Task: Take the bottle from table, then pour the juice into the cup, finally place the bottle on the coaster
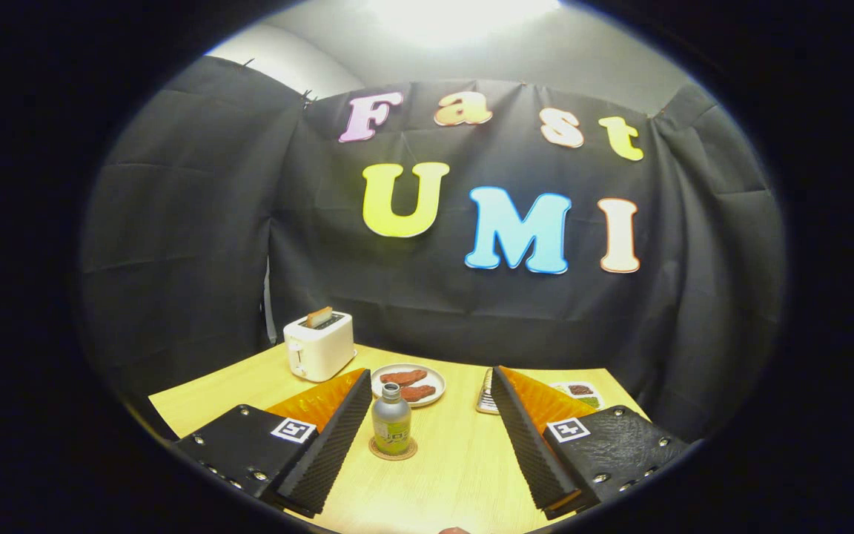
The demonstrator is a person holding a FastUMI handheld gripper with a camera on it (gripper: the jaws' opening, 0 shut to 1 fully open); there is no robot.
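Note:
A small metal bottle (391,420) with a yellow-green label stands upright on a round brown coaster (393,449) on the wooden table (457,467). It sits between my two fingers, closer to the left one, with a gap on each side. My gripper (431,382) is open and holds nothing; the fingers (338,437) reach past the bottle on both sides without touching it.
A white toaster (319,345) with a slice of toast stands at the back left. Beyond the bottle lies a white plate (412,384) with red-brown pieces of food. Partly hidden behind the right finger is a tray (583,393) with food. Black cloth walls close the booth.

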